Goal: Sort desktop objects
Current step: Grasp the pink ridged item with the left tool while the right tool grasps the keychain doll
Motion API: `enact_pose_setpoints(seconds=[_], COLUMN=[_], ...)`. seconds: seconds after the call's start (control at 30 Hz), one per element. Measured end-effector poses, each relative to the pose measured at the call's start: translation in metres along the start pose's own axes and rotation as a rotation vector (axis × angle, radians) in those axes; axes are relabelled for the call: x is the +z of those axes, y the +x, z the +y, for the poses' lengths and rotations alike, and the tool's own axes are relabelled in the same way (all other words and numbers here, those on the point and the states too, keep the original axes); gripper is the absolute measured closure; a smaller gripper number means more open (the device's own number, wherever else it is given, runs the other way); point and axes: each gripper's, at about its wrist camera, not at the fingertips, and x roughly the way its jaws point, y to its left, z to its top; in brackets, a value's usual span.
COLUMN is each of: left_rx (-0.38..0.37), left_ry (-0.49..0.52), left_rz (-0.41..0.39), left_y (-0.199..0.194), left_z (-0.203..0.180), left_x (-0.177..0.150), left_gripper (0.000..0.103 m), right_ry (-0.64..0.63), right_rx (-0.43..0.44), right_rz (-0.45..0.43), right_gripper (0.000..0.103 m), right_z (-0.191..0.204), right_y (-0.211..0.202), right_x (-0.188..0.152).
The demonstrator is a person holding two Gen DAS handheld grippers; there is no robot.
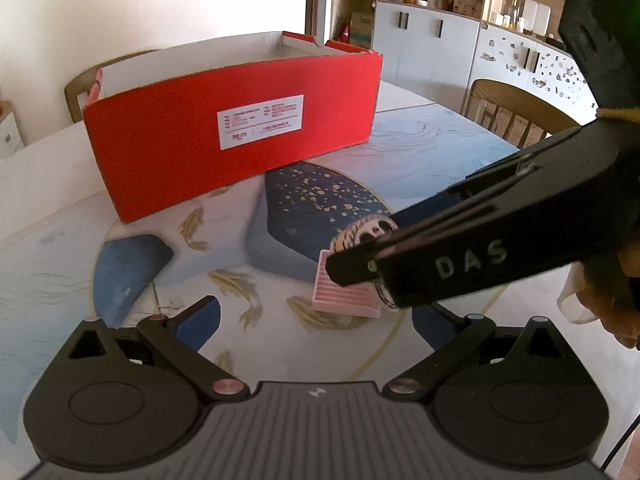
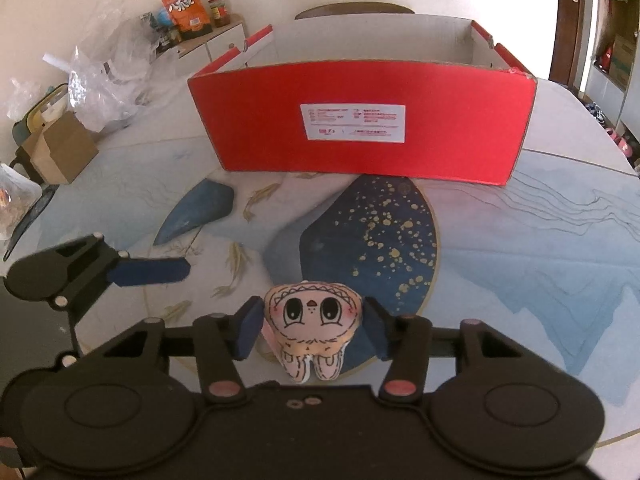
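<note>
Right tool (image 2: 311,330) gripped a pink stuffed cartoon-faced toy (image 2: 310,328).
Left tool (image 1: 320,312) stood open; red cardboard box (image 2: 360,120) sat behind, contents perhaps hidden.

Both wrist views look low across the table (image 1: 60,184) toward the shared red box (image 2: 360,128), the right squarer.

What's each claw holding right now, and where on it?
The right claw grips the plush toy by both sides of its head. The left claw is open, holding nothing.
</note>
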Motion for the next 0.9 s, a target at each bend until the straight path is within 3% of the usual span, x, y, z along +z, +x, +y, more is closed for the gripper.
enact_pose_setpoints(seconds=[0.17,0.53,0.6,0.73,0.9], left_rx=[-0.010,-0.027,-0.039,-0.038,-0.023], left_ry=[0.004,0.035,0.025,0.036,0.084], left_rz=[-0.006,0.003,0.014,0.011,-0.003], left_y=[0.003,0.010,0.012,0.014,0.013], left_z=[-0.003,-0.012,-0.012,-0.012,-0.014], left_x=[0.001,0.001,0.000,-0.001,0.000], left_gripper=[0.001,0.004,0.014,0.022,0.056], right_ry=[0.026,0.088,0.090,0.094,0.093], right_rx=[0.007,-0.060,-0.059,-0.052,-0.044], right_rz=[-0.014,0.015,0.018,0.020,0.017], right_gripper=[0.051,0.051,0.051,0.051,0.051], right_z=[-0.011,-0.049,-0.051,-0.054,-0.057], right_y=[-0.008,-0.013,-0.013,-0.014,-0.014], right_x=[0.005,-0.007,-0.009,-0.011,-0.012])
